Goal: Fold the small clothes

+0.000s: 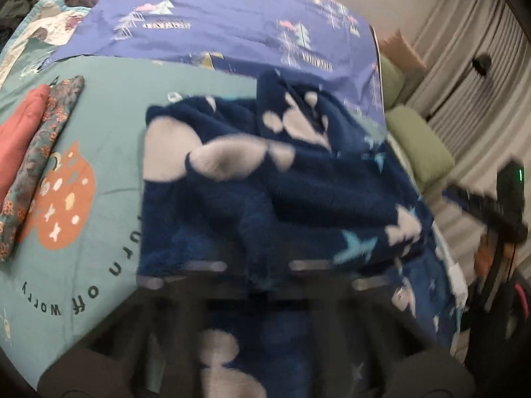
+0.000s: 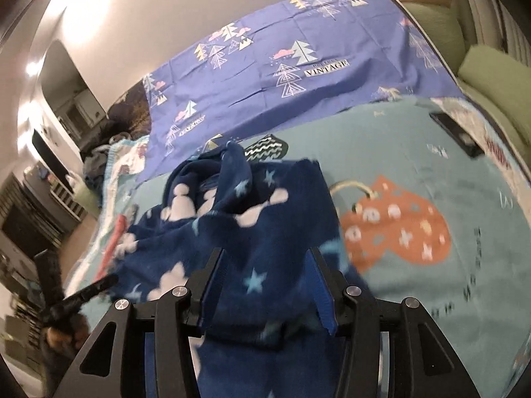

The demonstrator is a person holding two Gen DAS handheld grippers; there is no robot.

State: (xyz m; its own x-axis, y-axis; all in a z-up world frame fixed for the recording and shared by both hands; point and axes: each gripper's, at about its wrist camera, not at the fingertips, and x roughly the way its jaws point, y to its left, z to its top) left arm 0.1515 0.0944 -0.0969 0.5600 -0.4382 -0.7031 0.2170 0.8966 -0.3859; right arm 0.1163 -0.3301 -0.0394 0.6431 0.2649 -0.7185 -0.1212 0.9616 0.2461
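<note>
A dark blue fleece garment (image 1: 265, 172) with white patches and pale stars lies crumpled on the teal bedsheet (image 1: 109, 152). My left gripper (image 1: 259, 275) is blurred at the bottom of the left wrist view; its jaws look shut, with the fleece's near edge caught between them. Seen from the right wrist, the left gripper (image 2: 83, 295) meets the garment's left edge. My right gripper (image 2: 265, 252) is open. The fleece (image 2: 259, 212) lies loose between its blue pads (image 2: 212, 285), which stand apart from it. The right gripper (image 1: 491, 209) also shows as a dark blur on the right.
A folded red cloth (image 1: 20, 132) and a folded floral cloth (image 1: 43, 159) lie side by side on the left of the teal sheet. A purple tree-print sheet (image 2: 298, 76) covers the far part of the bed. Green cushions (image 1: 418, 146) sit beyond the right edge. A flat black object (image 2: 454, 132) lies far right.
</note>
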